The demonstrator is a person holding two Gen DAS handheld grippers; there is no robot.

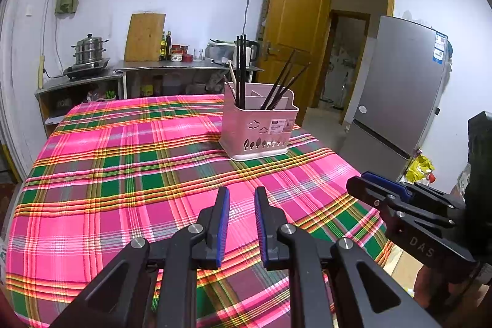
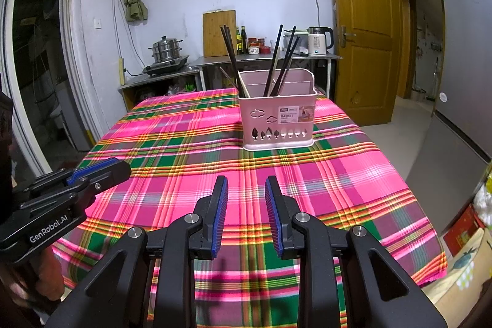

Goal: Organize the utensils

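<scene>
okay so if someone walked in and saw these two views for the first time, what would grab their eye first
The loud pink, green and yellow plaid tablecloth fills the middle of both views. On it, toward the far side, stands a pink utensil basket with dark chopsticks sticking up from its compartments. Low in the foreground, the left gripper and right gripper both hover open and empty above the cloth.

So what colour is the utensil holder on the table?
Pale pink utensil holder, with cloud and tree cut-outs; clearest in the right wrist view.
</scene>
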